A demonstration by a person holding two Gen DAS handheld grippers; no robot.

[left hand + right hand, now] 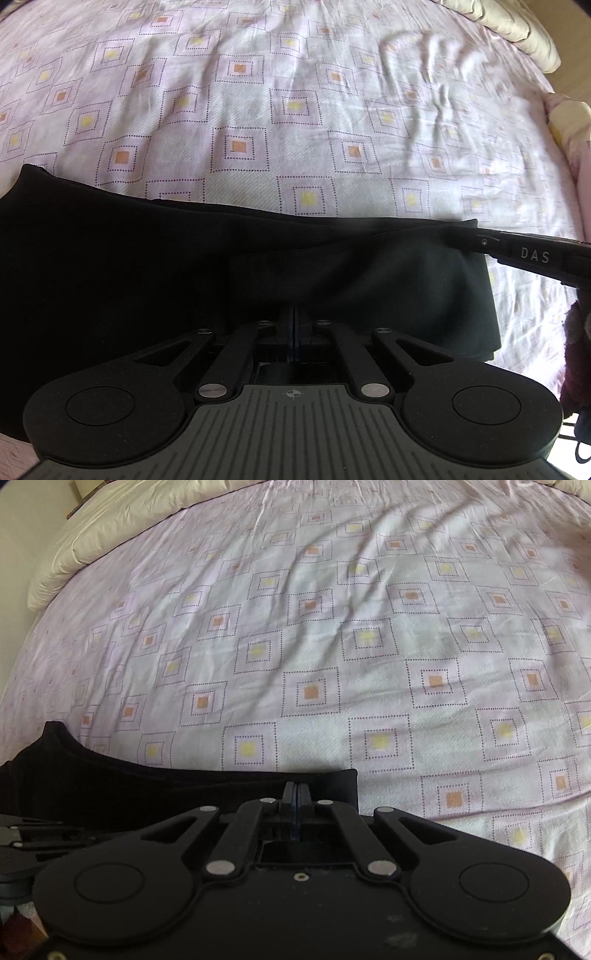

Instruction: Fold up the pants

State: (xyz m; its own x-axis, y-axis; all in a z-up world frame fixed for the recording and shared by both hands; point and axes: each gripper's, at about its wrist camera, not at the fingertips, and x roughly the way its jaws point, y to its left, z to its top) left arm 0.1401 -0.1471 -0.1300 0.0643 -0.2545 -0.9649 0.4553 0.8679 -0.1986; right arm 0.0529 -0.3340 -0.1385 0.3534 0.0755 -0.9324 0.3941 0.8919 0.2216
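Both grippers are clamped on the black pants (184, 266), which lie in a long band across the near edge of the bedsheet (295, 110), the pale lilac one printed with dotted squares. The left gripper (293, 314) has its two fingers pressed flat together, pinching dark cloth at the near side of the band. Over to the right, the right gripper (480, 242) comes in from the side and bites the far right corner of the fabric, where the folded end hangs down.

From the right wrist view, that gripper (296, 794) shows its fingers squeezed together on the cloth edge, the pants (147, 786) trailing off to the left with one corner peaking up. A cream duvet (110, 528) is bunched along the far left edge of the bed.
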